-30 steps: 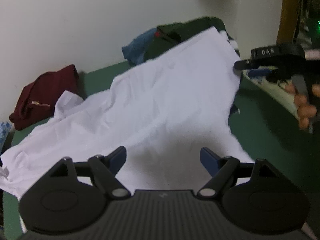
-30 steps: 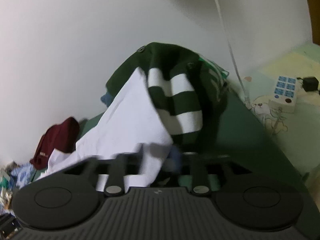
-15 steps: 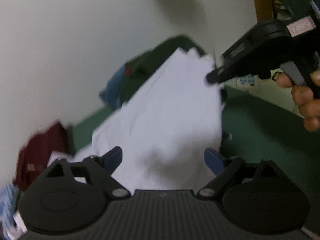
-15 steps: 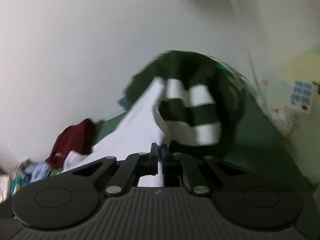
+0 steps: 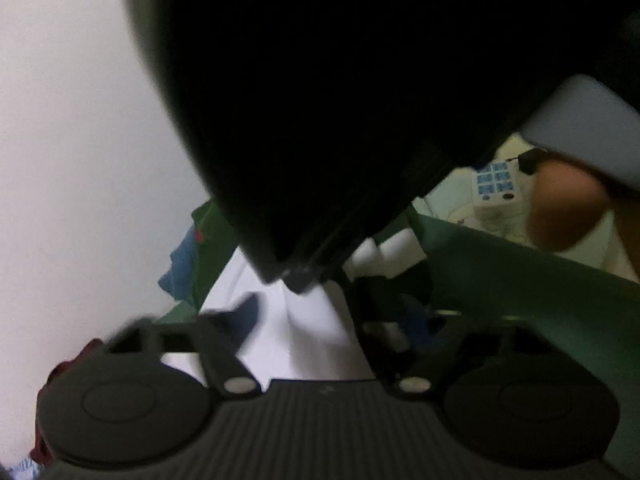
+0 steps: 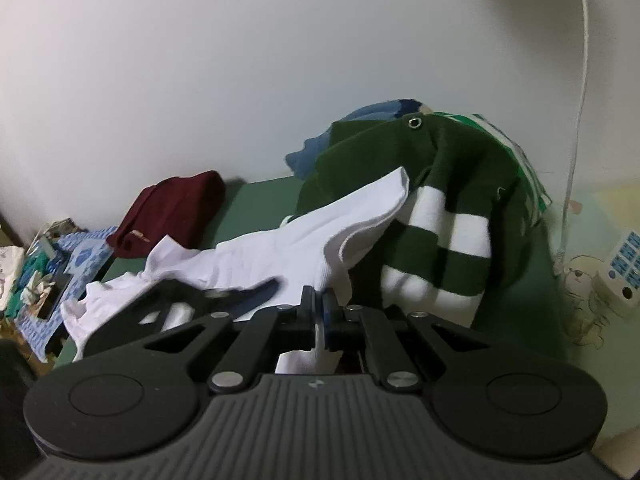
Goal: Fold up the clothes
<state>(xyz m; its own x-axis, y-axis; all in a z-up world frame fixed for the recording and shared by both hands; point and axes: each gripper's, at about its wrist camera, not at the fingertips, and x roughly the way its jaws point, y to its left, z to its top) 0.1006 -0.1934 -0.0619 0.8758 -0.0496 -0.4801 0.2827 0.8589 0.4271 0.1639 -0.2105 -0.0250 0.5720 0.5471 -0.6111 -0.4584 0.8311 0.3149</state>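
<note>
White garment (image 6: 280,248) sprawls unfolded across the green tabletop (image 6: 256,200). Your right tool (image 6: 320,312) pinches one edge, lifted. Your left tool (image 5: 332,320) is closing around cloth just below, seemingly not yet clamped through blur. Every fold remains.

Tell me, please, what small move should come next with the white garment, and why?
Probably finish closing the left tool on the white garment: its jaws are closing with cloth between them, while the right tool already pinches an edge.
</note>
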